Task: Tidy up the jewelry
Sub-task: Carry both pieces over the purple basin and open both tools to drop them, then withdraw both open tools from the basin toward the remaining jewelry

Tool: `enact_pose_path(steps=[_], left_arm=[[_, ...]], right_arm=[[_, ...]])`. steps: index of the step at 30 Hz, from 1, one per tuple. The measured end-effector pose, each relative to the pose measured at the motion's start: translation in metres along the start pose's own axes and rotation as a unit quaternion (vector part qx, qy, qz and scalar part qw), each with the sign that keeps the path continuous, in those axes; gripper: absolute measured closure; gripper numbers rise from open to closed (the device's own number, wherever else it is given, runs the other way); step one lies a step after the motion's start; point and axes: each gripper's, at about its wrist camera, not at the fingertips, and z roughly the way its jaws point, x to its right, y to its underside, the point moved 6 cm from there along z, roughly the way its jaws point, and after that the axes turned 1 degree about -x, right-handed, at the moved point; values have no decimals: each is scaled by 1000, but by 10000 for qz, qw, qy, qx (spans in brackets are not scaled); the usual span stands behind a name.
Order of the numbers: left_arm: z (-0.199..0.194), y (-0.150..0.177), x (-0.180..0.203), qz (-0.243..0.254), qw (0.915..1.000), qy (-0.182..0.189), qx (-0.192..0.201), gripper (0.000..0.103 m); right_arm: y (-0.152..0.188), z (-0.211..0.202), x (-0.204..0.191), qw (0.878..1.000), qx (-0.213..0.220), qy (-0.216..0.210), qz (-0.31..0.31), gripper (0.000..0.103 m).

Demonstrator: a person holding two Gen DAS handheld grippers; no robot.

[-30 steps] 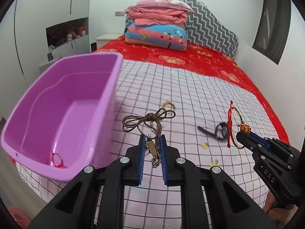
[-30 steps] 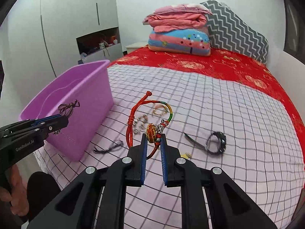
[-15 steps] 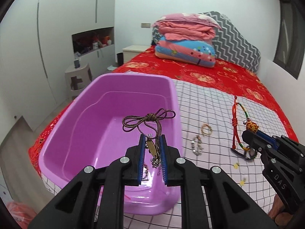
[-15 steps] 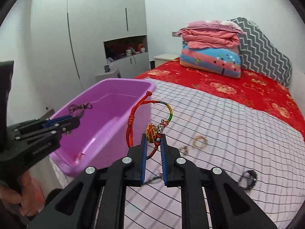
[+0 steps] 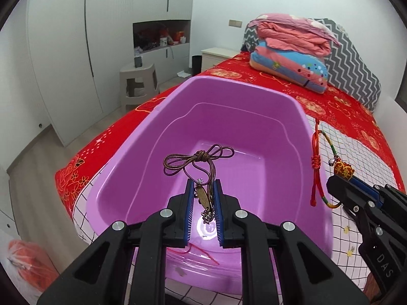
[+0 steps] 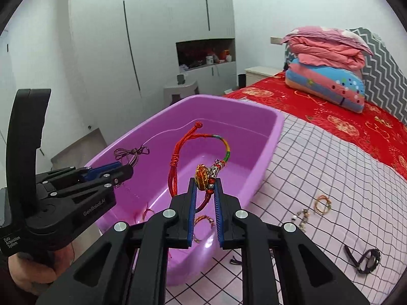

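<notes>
While each clamps its piece, left gripper [image 5: 203, 198] with brown knotted-cord necklace [image 5: 201, 160] hangs over the purple plastic tub [image 5: 254, 132]; right gripper [image 6: 205, 198] with red braided bracelet [image 6: 198, 157] at its rim.

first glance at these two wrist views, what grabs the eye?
The big purple tub on the checked sheet fills both views. Over it, the left gripper is shut on a brown cord necklace, and the right gripper is shut on a red braided bracelet with an orange bead. Behind, on the red bedspread, sits a pile of folded bedding.
</notes>
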Motion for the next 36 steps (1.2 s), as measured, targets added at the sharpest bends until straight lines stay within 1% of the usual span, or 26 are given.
enact_pose_path(steps=[3,6,14,15,16,17,18,19,20,22,23,24,25,28,36], left_arm=[[9,2,-11,-131,9998,-46,-157,87],[16,3,-18,-145,9996,-119,-231,87],[29,7,-24,-215,9984,-214,-467,87],[30,8,-24,-221,9983,-231,-492,86],[31,9,-24,-232,9981,-243,-522,86],[31,9,-25,-267,9979,-259,-537,83],[30,9,-26,-284,9977,-304,-531,79],[29,8,-26,-277,9977,-342,-506,66],[27,7,-26,-267,9978,-400,-459,46],[19,6,-28,-311,9976,-541,-288,24],[16,5,-29,-336,9975,-590,-215,23],[14,5,-29,-336,9973,-622,-204,23],[13,5,-29,-326,9972,-638,-218,22],[11,6,-27,-300,9971,-651,-239,18],[8,9,-26,-350,9971,-631,-261,18]], right_arm=[[-2,16,-7,9997,-189,-107,-89,90],[-4,27,-11,9993,-294,-176,-134,90],[-4,51,-11,9979,-609,-107,-166,89],[-5,52,-12,9979,-619,-89,-179,89],[-5,54,-11,9978,-631,-56,-194,86],[-5,54,-11,9978,-626,-22,-192,83],[-6,54,-10,9980,-610,-2,-171,77],[-6,53,-10,9981,-589,-4,-153,74],[-6,52,-9,9983,-564,-1,-137,73],[-7,49,-8,9985,-519,45,-152,72],[-7,47,-8,9986,-493,85,-171,70],[-7,45,-7,9987,-467,119,-176,65],[-6,44,-6,9988,-450,127,-164,63],[-4,40,-4,9988,-458,106,-111,63],[-2,33,1,9991,-408,123,-40,63]])
